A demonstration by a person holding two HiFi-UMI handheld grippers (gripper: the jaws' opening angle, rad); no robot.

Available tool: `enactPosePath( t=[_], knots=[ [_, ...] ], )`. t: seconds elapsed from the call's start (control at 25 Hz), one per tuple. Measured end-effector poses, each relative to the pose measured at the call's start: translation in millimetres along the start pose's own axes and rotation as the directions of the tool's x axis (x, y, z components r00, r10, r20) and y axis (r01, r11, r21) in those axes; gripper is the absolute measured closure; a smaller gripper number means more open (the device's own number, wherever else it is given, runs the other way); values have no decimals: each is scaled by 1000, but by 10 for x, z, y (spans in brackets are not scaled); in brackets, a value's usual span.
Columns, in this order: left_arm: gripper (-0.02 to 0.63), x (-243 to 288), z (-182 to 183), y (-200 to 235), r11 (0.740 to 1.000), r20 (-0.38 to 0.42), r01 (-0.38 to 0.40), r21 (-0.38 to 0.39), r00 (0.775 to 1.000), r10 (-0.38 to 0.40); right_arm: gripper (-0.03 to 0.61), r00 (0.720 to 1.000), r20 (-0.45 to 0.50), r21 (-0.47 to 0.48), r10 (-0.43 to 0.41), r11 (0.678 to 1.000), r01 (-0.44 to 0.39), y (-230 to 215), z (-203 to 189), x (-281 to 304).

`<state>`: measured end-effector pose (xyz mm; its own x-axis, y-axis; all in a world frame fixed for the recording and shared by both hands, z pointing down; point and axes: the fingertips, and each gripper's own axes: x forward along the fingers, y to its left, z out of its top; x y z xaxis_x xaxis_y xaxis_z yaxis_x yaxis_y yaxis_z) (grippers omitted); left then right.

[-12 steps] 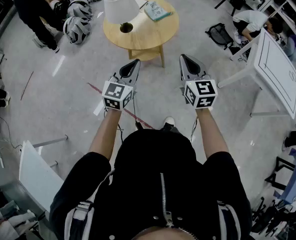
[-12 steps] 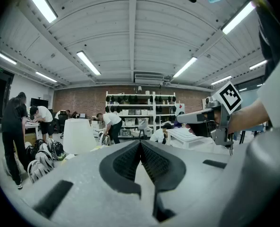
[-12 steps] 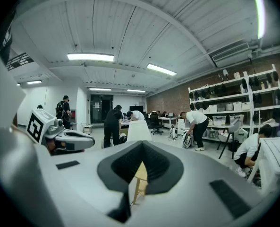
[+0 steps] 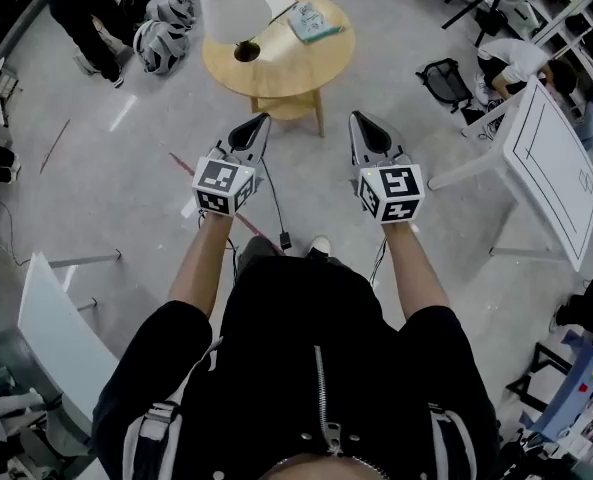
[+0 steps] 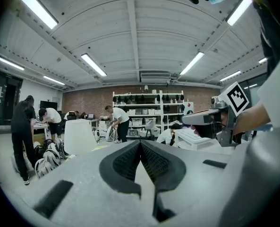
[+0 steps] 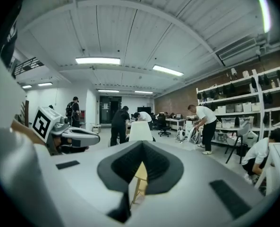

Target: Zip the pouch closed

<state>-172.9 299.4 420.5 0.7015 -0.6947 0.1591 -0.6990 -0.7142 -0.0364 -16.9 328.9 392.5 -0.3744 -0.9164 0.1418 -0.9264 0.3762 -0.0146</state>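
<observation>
a: where is the pouch (image 4: 313, 22)?

b: my best guess is the flat teal thing on the far side of the round table (image 4: 276, 68). it's too small to say whether it's a pouch or a book, and no zip can be made out on it. it lies well ahead of both sets of jaws, a little nearer the right ones' line than the left's.

a: anything next to it?

b: a lamp (image 4: 234, 8) with a white shade stands on the same tabletop, ahead of the left jaws. in the right gripper view the shade shows just above the jaw tips.

a: and the grippers?

b: the left gripper (image 4: 259, 120) is clenched, its pads meeting with nothing between them. the right gripper (image 4: 359, 118) is clenched too and also empty. the pale sliver low between its jaws looks like a table leg beyond them, not something held. both point roughly level toward the table, side by side, over bare floor (image 4: 126, 198).

a: so how far along is the job?

b: i'd judge it not started. nothing is grasped and the table is out of reach. what's left is all of it: close in, open the jaws, steady the pouch with one gripper, catch the zip pull with the other and draw it along.
</observation>
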Motion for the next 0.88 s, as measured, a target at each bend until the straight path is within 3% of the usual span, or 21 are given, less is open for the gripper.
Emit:
enactPosePath(
  t=[0.2, 0.52, 0.88],
  knots=[
    [614, 92, 94, -142, 999, 10, -45, -4, 999, 45, 574, 998, 1, -6, 67, 998, -67, -136, -30, -67],
    [614, 298, 164, -248, 998, 6, -58, -11, 998, 59, 574, 995, 18, 36, 95, 995, -96, -364, 3, -48],
    [614, 759, 109, 99, 998, 5, -41, -41, 999, 41, 574, 996, -3, 52, 89, 995, -88, -581, -51, 474]
  ],
)
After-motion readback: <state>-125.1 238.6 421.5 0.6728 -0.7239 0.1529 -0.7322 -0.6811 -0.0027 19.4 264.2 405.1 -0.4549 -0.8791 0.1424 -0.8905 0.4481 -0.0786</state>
